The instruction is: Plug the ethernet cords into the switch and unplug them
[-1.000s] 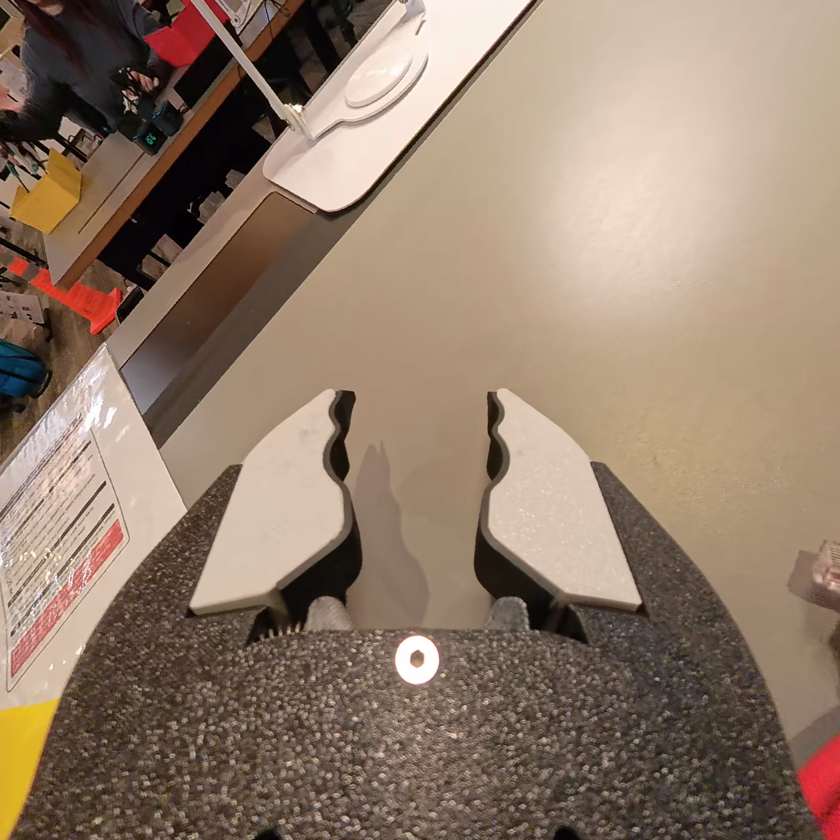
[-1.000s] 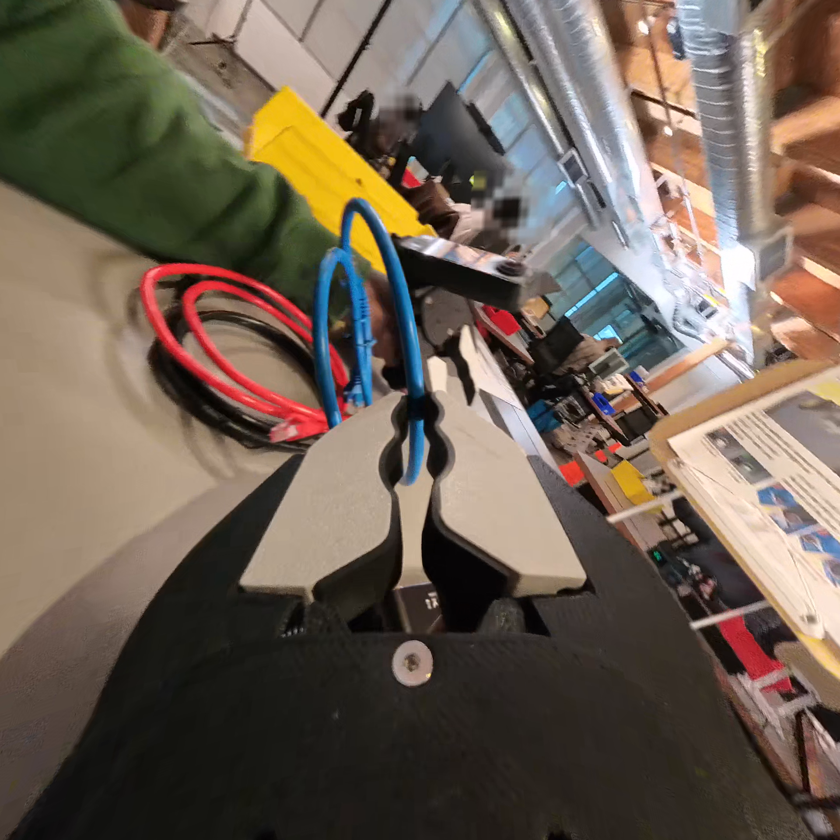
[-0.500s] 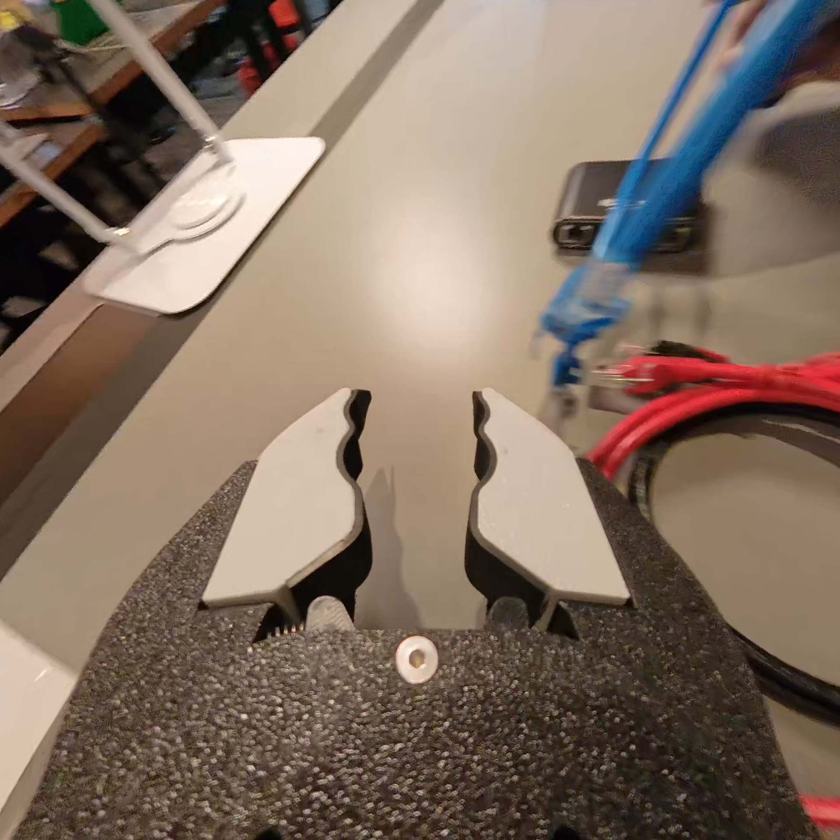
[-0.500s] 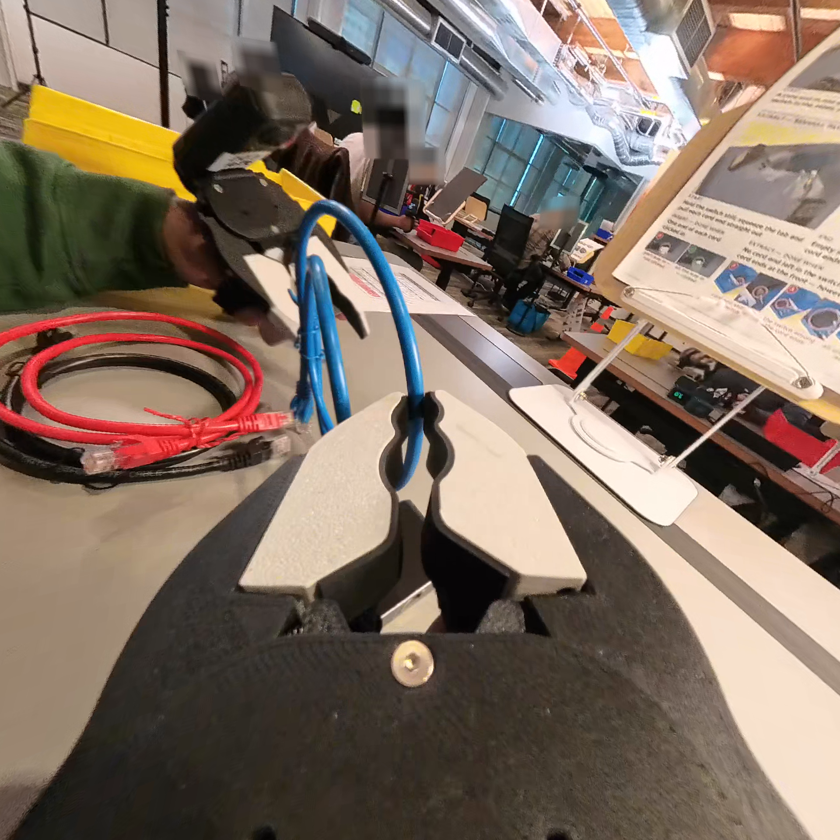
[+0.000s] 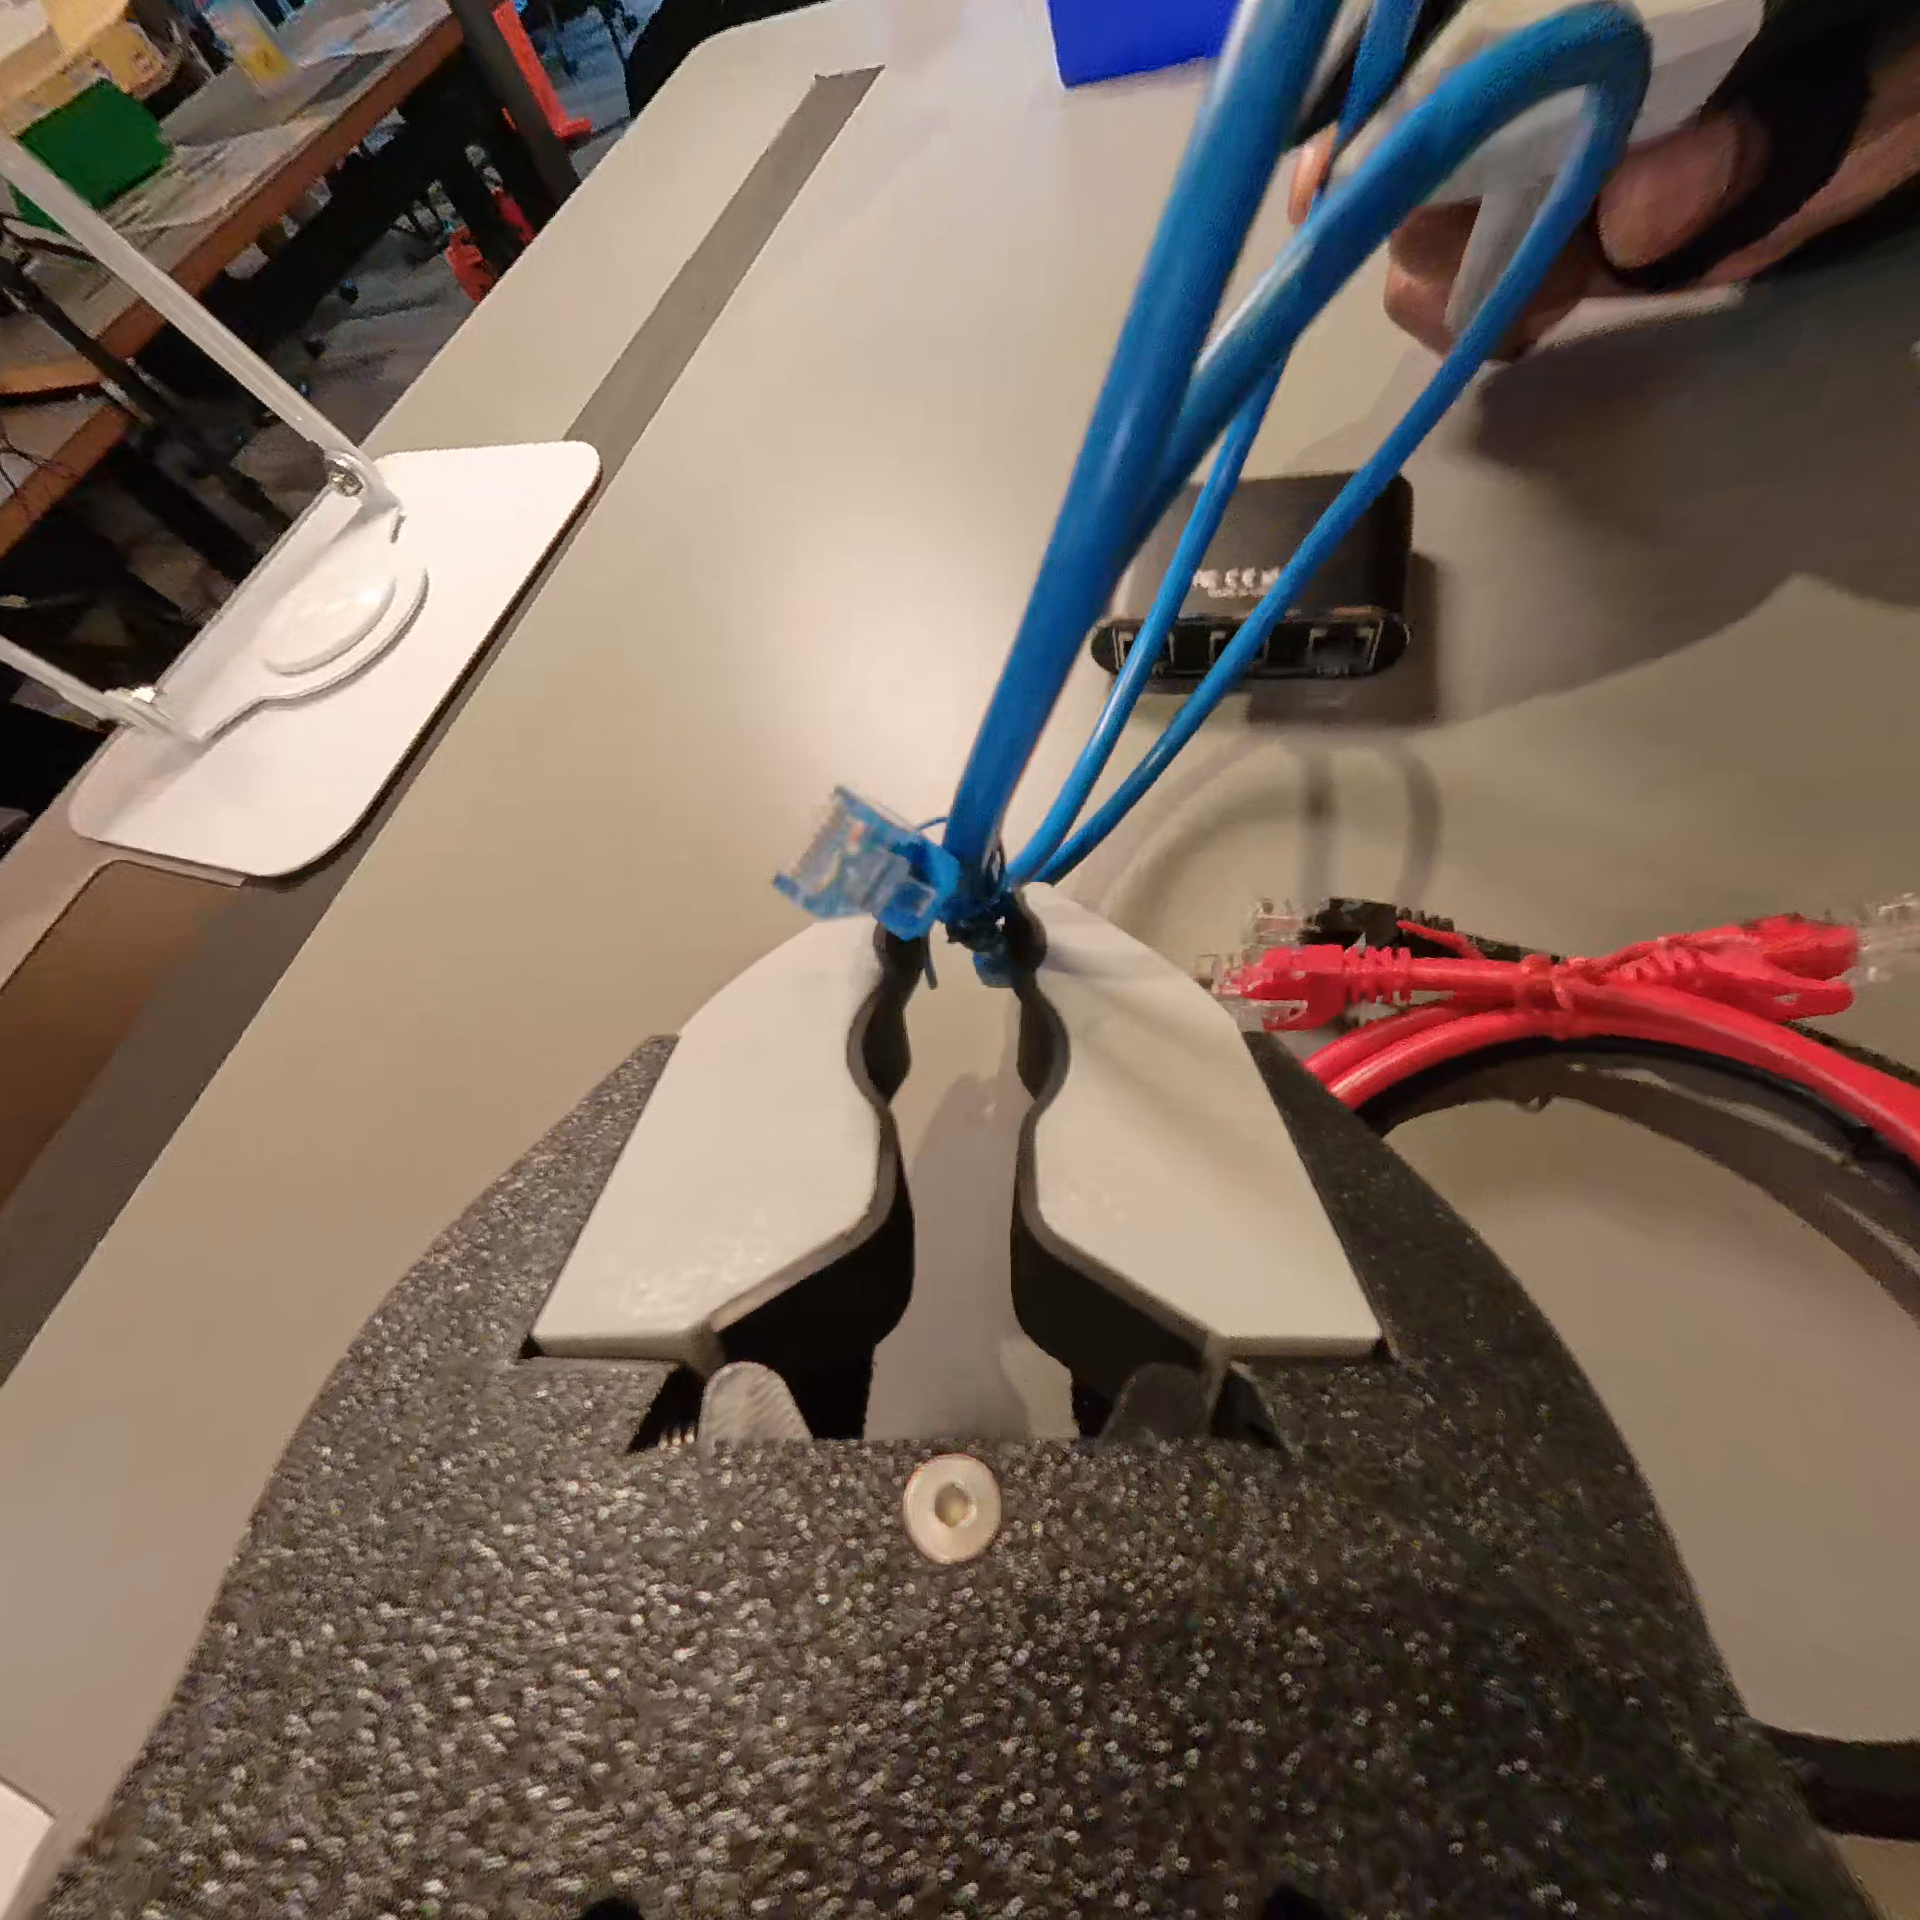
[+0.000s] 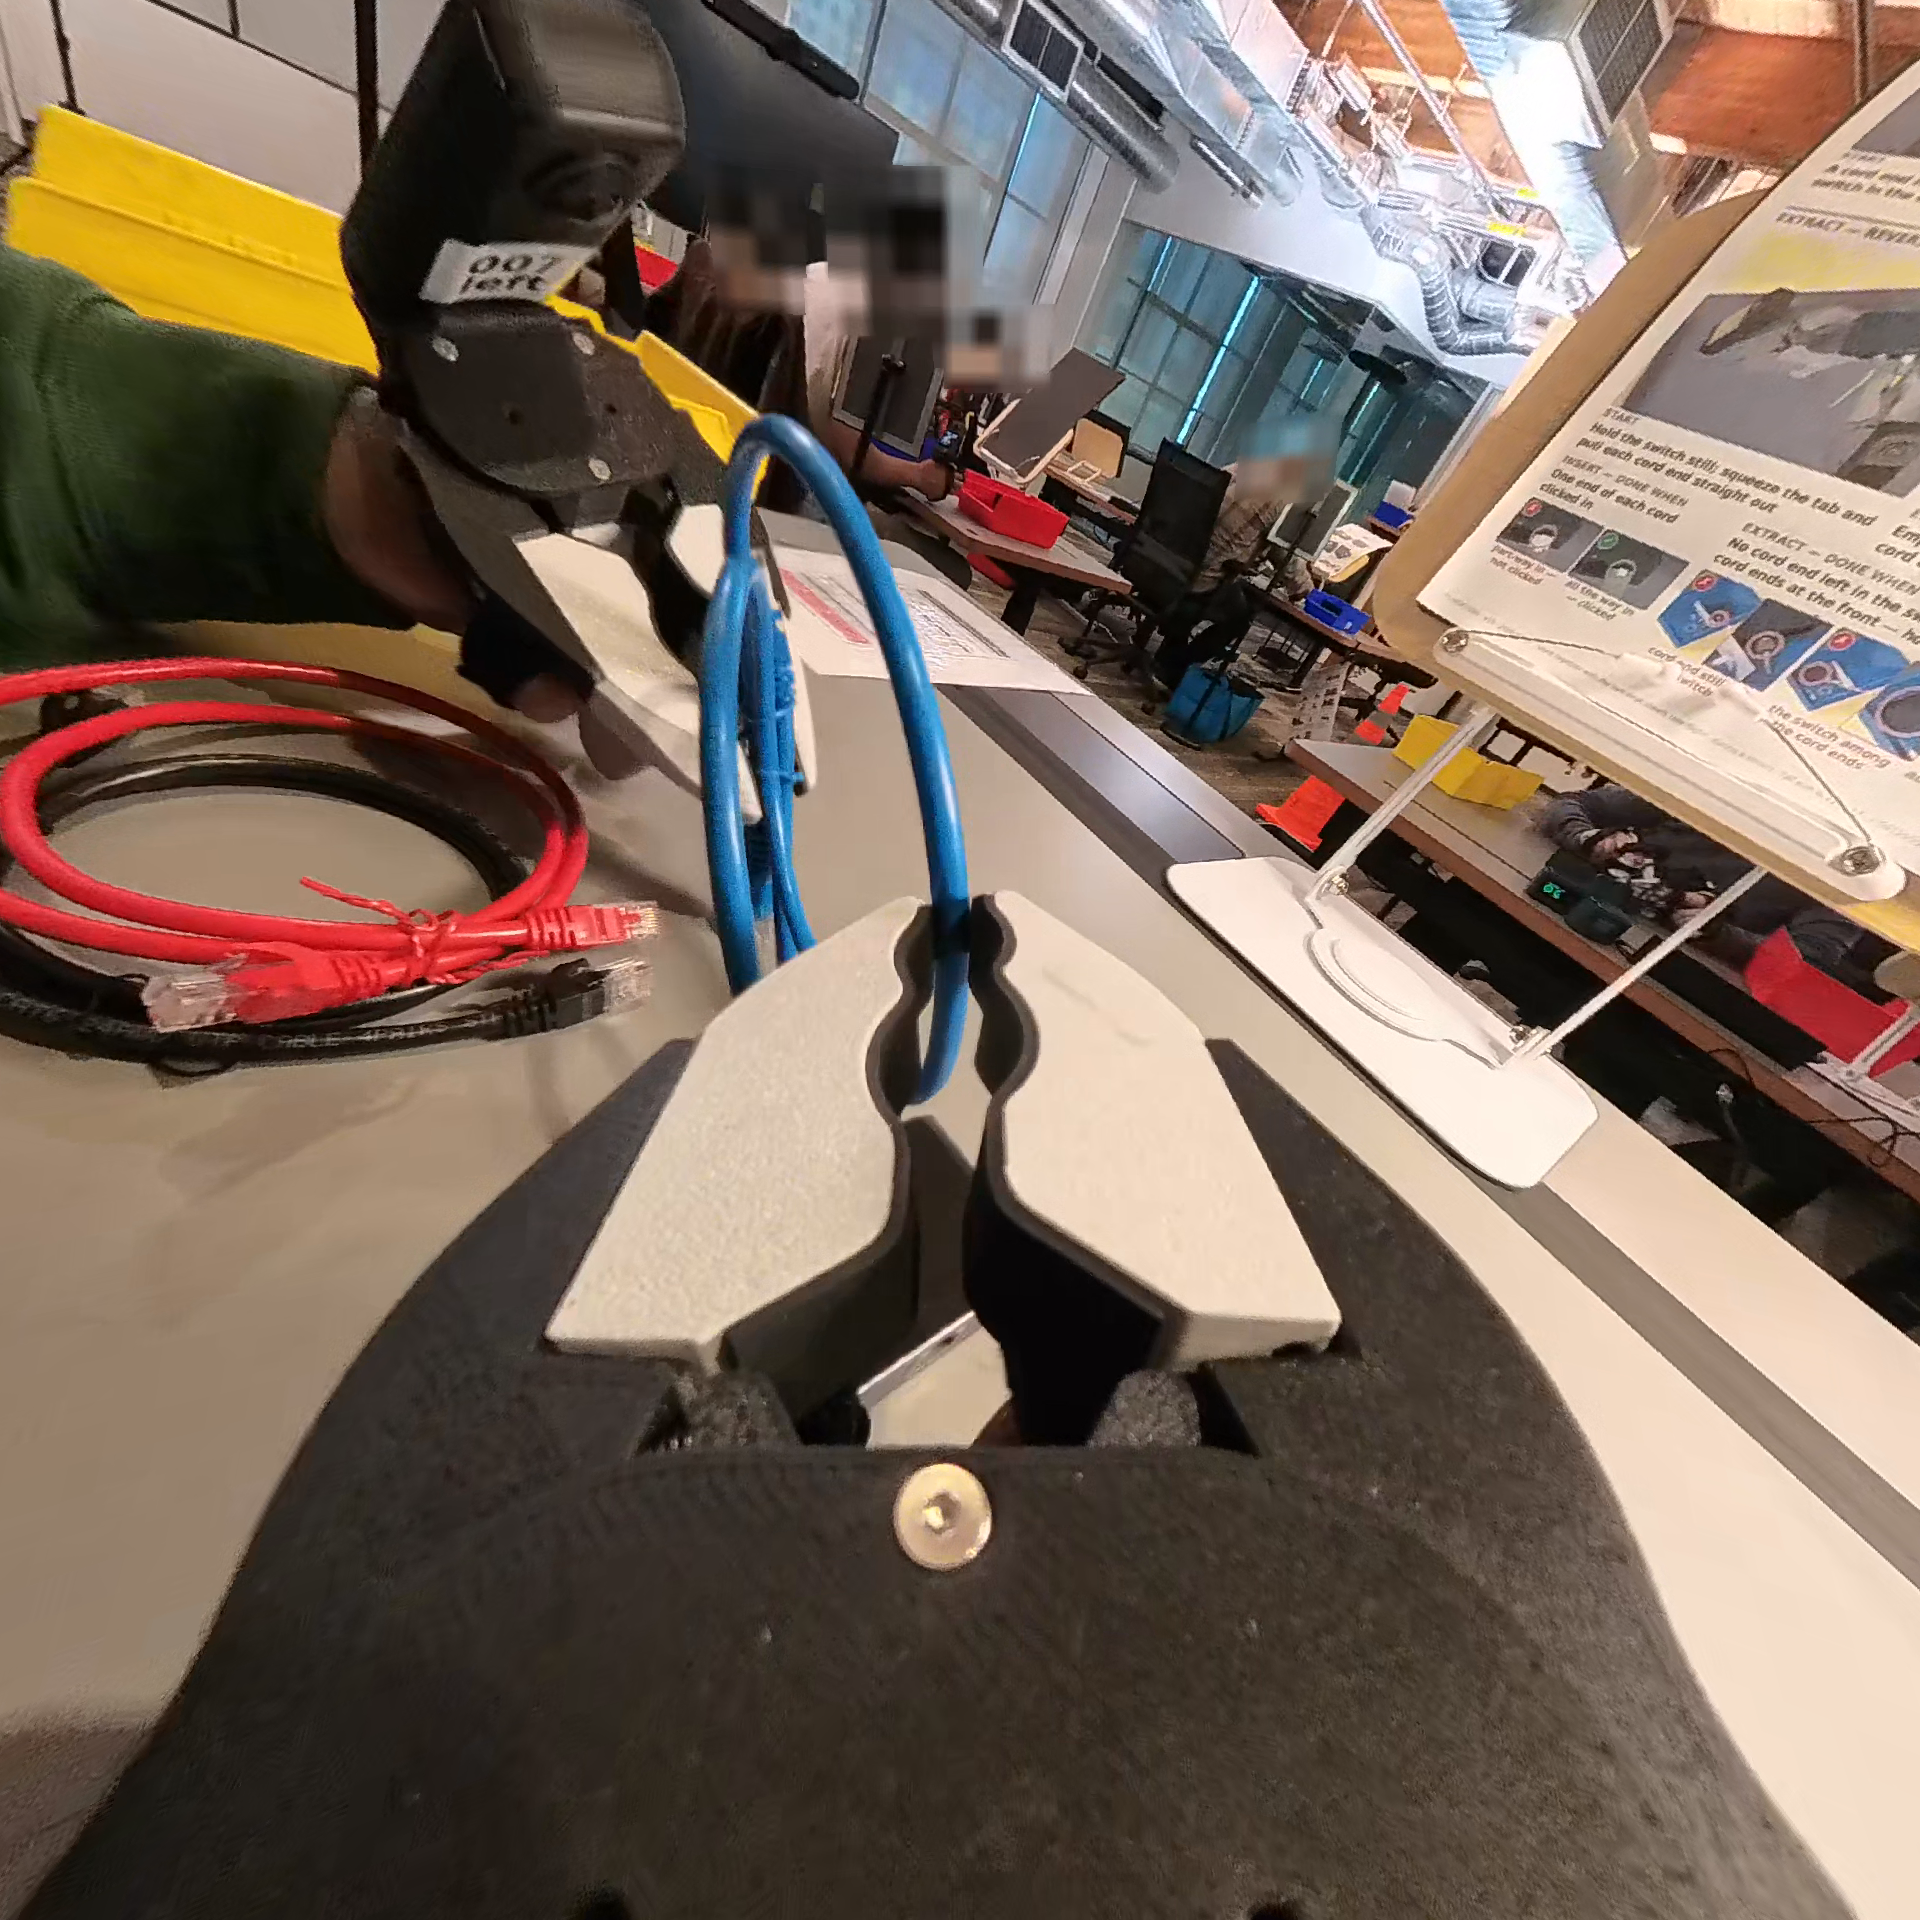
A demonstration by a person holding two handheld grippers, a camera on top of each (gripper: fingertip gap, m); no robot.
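A coiled blue ethernet cord hangs between both grippers above the grey table. My left gripper is shut on its tied end, with a clear blue plug sticking out to the left of the tips. My right gripper is shut on the cord's loop. The black switch lies on the table behind the cord, its ports facing me. A red cord and a black cord lie coiled together to the right of my left gripper; the red cord also shows in the right wrist view.
A white stand base sits near the table's left edge and carries an instruction board. A printed sheet lies on the table. A yellow bin stands behind a green sleeve. Across from one pair of fingers to the other is roughly 12 centimetres.
My left gripper swung over from bare table to the blue cord and closed its fingers on the tied end. My right gripper kept its hold on the loop and turned toward the table.
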